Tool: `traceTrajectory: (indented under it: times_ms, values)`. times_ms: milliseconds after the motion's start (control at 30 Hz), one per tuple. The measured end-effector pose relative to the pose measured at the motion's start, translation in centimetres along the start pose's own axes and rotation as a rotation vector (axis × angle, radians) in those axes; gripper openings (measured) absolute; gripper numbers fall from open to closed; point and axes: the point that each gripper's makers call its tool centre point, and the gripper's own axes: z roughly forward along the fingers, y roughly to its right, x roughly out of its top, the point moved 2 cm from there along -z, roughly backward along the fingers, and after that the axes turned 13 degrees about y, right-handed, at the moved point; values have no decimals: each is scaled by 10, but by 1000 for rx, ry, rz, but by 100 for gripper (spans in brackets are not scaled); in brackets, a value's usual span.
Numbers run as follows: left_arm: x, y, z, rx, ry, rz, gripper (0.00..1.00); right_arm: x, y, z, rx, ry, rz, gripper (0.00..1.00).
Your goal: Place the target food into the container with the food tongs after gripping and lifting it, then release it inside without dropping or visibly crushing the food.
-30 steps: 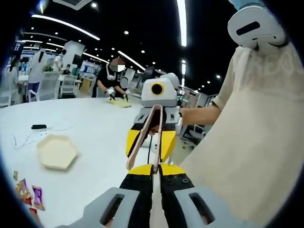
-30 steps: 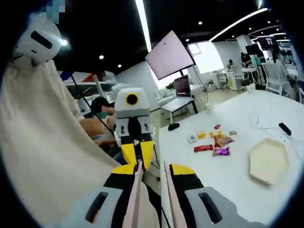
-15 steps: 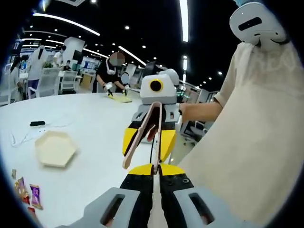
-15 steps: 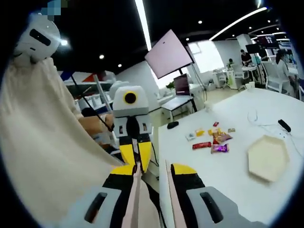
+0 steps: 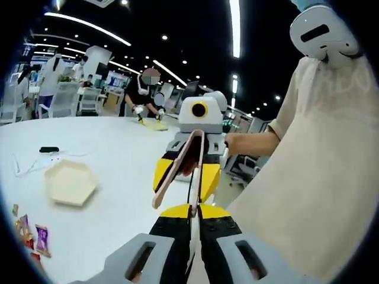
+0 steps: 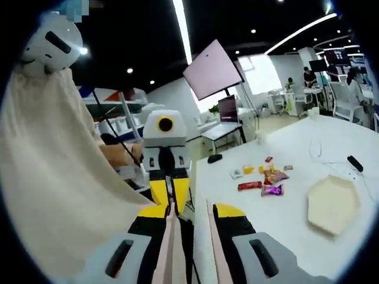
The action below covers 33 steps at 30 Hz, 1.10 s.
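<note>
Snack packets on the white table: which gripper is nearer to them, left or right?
Left. The left gripper is beside the table edge, about level with the snack packets. The right gripper, holding the tongs, is farther along that edge.

shirt (image 5: 320, 165): cream, short-sleeved | claw (image 5: 194, 222): yellow-black tips, grey base

We counted one hexagonal container (image 6: 332, 204), right of the right gripper's fingers (image 6: 234, 220); roughly seven snack packets (image 6: 264, 178) lay beyond them. One pair of food tongs (image 5: 177, 167) rose past the left gripper's fingers (image 5: 172, 220).
</note>
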Motion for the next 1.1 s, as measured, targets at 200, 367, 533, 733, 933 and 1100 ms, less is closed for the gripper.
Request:
traceTrajectory:
  times_ms: [200, 367, 533, 733, 933, 1100]
  values:
    - [11, -18, -29, -35, 10, -12, 2, 8, 6, 29, -77, 8, 28, 26]
    - [21, -35, -63, -37, 15, -18, 3, 17, 15, 63, -138, 31, 47, 25]
    - [21, -48, -97, -26, 5, -17, 4, 17, 18, 94, -165, 28, 59, 25]
    - [18, -61, -128, -4, 2, 2, 4, 13, 26, 131, -203, 16, 93, 25]
    - [14, -74, -157, 29, 5, 26, 3, 13, 34, 153, -225, 6, 113, 26]
    - [12, -81, -181, 74, 35, 14, 6, 10, 41, 166, -240, -10, 118, 26]
